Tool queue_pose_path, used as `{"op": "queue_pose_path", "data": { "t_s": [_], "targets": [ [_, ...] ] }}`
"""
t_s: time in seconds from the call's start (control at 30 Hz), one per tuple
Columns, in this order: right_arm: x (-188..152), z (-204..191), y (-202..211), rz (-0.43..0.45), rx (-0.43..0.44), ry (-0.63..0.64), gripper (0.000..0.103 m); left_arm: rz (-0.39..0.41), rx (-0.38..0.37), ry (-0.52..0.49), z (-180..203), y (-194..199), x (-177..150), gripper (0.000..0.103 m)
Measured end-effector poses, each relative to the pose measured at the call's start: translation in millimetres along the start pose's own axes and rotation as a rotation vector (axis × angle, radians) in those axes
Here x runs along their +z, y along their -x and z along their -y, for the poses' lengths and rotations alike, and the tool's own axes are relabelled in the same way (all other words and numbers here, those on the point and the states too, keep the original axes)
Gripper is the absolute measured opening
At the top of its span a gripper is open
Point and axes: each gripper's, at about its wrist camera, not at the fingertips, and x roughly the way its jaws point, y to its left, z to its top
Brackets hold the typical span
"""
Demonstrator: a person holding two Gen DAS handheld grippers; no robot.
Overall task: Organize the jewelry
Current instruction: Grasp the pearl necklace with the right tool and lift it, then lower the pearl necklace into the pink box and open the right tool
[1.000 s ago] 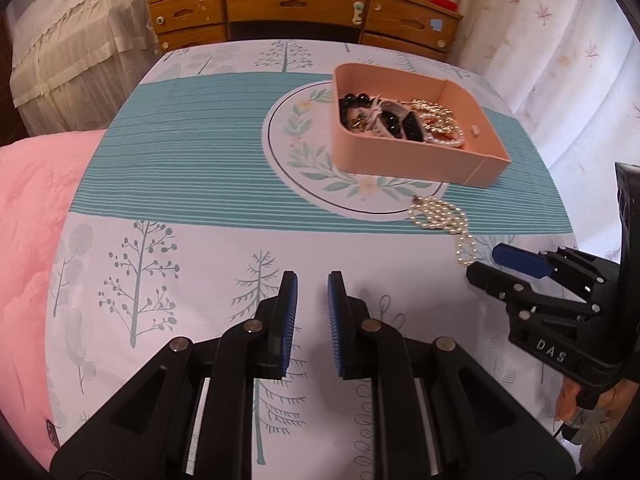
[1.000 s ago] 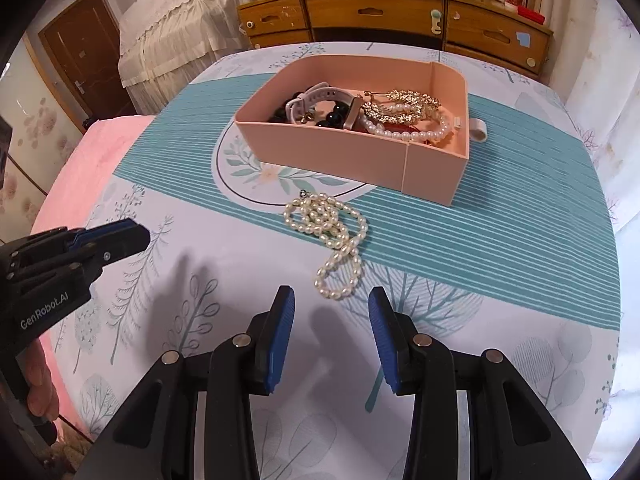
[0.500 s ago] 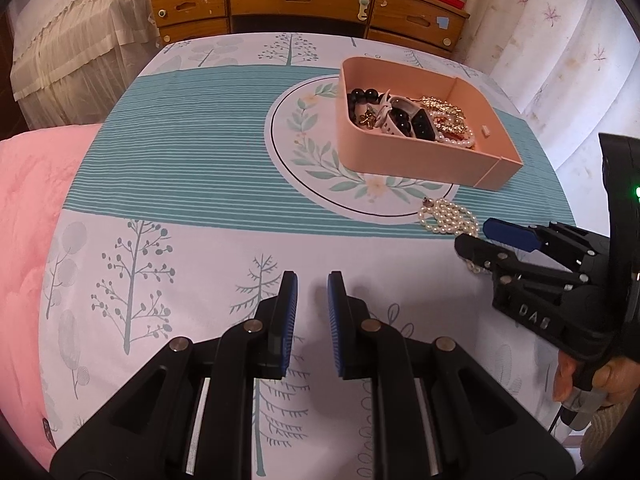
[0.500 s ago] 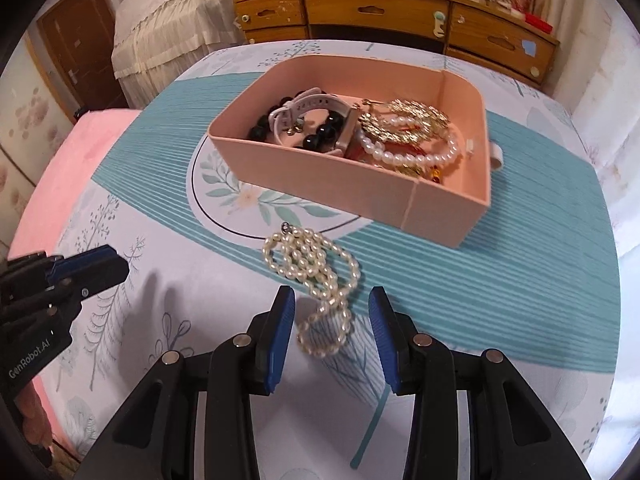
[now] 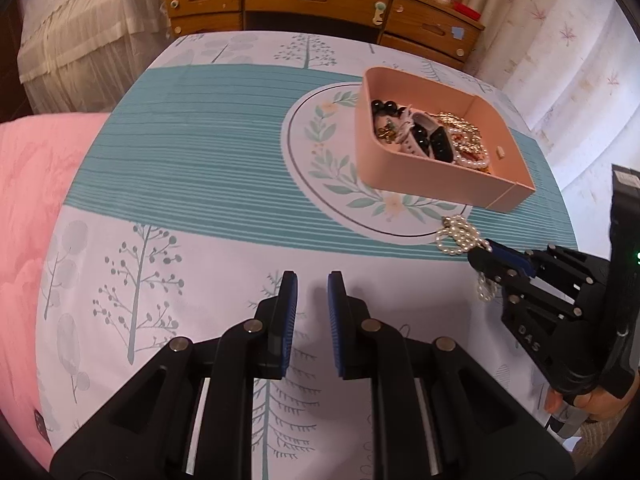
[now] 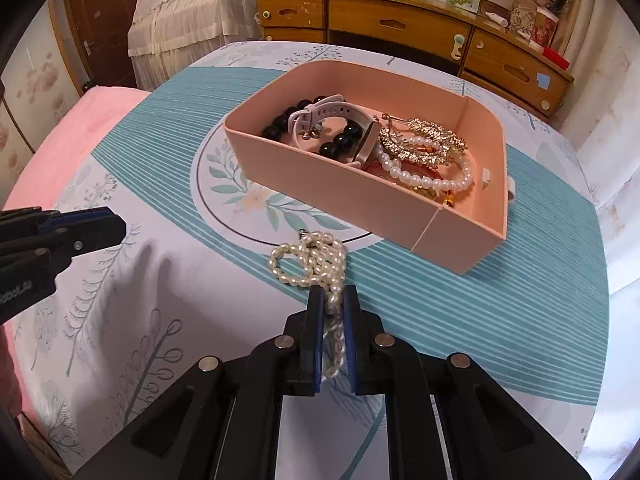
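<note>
Pearl necklace [image 6: 316,264], pinched between the right gripper [image 6: 331,312] pads, rest heaped on the cloth.
Strand runs along the fingers, toward the pink box [image 6: 404,208] just beyond; left gripper [image 5: 312,312] narrowly parted, empty, well aside. Printed tablecloth [image 6: 480,312]; wooden dresser [image 6: 400,20] behind.

From the left wrist we look along our fingers across the tablecloth [image 5: 192,168], the pink tray [image 5: 424,176] far right. From the right wrist we sit nearer, facing the tray [image 6: 360,192] head-on. Both views share the tray, the pearl necklace [image 6: 316,260] and the far dresser [image 5: 320,0].
</note>
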Motion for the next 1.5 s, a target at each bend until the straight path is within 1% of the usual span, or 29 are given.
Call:
{"op": "queue_pose_path", "data": {
  "t_s": [0.03, 0.1, 0.2, 0.33, 0.43, 0.63, 0.83, 0.93, 1.13, 1.3, 1.33, 1.5],
  "targets": [
    [-2, 0, 2, 0.002, 0.019, -0.005, 0.008, -0.001, 0.0, 0.005, -1, 0, -1, 0.013],
    [-5, -1, 9, 0.019, 0.02, -0.002, 0.008, -0.001, 0.001, 0.014, -4, 0, -1, 0.013],
    [-8, -1, 28, 0.065, 0.032, -0.014, 0.008, 0.003, 0.0, 0.02, -6, 3, -3, 0.013],
    [0, 5, 63, 0.143, 0.039, -0.04, 0.008, 0.014, -0.003, 0.017, -4, 8, -4, 0.013],
    [12, 13, 92, 0.209, 0.043, -0.06, 0.008, 0.026, -0.005, 0.011, -1, 12, -5, 0.013],
    [51, 27, 150, 0.343, 0.035, -0.088, 0.008, 0.045, -0.002, 0.0, 3, 21, -6, 0.013],
    [92, 32, 195, 0.443, 0.017, -0.08, 0.008, 0.047, -0.003, 0.0, 3, 24, -7, 0.013],
    [110, 35, 214, 0.48, 0.0, -0.078, 0.008, 0.047, -0.005, 0.002, 3, 24, -7, 0.013],
    [139, 42, 216, 0.485, -0.02, -0.102, 0.008, 0.047, -0.005, 0.004, 3, 23, -7, 0.013],
    [153, 51, 193, 0.446, -0.042, -0.116, 0.008, 0.043, -0.008, 0.01, -1, 21, -8, 0.013],
    [155, 52, 183, 0.438, -0.044, -0.117, 0.008, 0.043, -0.008, 0.01, -1, 21, -8, 0.013],
    [157, 58, 158, 0.409, -0.058, -0.141, 0.008, 0.041, -0.01, 0.008, -1, 20, -8, 0.013]
  ]
}}
